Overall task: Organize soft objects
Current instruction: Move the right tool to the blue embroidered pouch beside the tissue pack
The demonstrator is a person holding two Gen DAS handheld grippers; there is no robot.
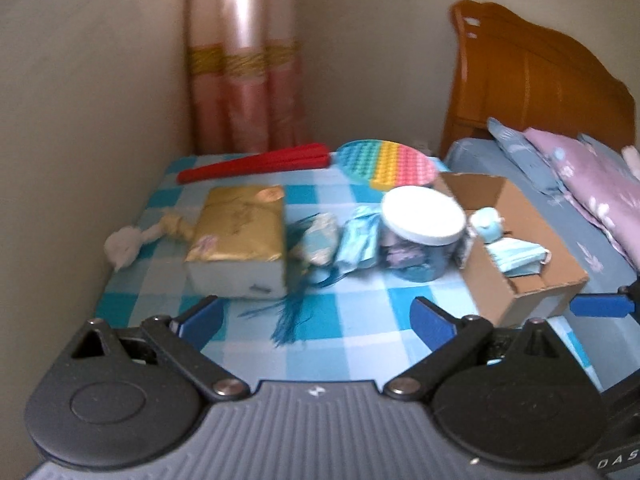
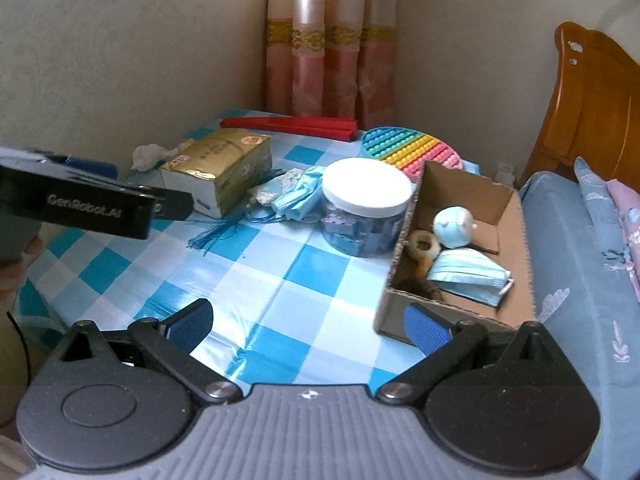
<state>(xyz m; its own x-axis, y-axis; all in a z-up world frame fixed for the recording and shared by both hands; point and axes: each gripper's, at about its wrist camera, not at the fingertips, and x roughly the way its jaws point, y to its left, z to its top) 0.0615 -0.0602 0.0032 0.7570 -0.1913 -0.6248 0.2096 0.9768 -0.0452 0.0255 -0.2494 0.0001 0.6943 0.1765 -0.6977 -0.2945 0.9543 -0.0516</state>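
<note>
A cardboard box (image 2: 516, 216) at the table's right edge holds a pale blue plush toy (image 2: 454, 226), a folded blue face mask (image 2: 470, 274) and a beige ring (image 2: 424, 245). It also shows in the left wrist view (image 1: 524, 216). On the checked cloth lie a blue mask bundle (image 2: 300, 196), a small patterned pouch (image 1: 320, 236), a teal tassel (image 1: 288, 316) and a white knotted rope toy (image 1: 128, 242). My left gripper (image 1: 316, 320) is open and empty above the near cloth. My right gripper (image 2: 308, 322) is open and empty, just left of the box.
A gold tissue pack (image 1: 240, 232), a white-lidded jar (image 2: 366, 210), a rainbow pop toy (image 2: 412, 152) and a red folded fan (image 2: 292, 125) are on the table (image 2: 248, 280). A bed (image 2: 580, 280) with pillows stands at the right; wall and curtain behind.
</note>
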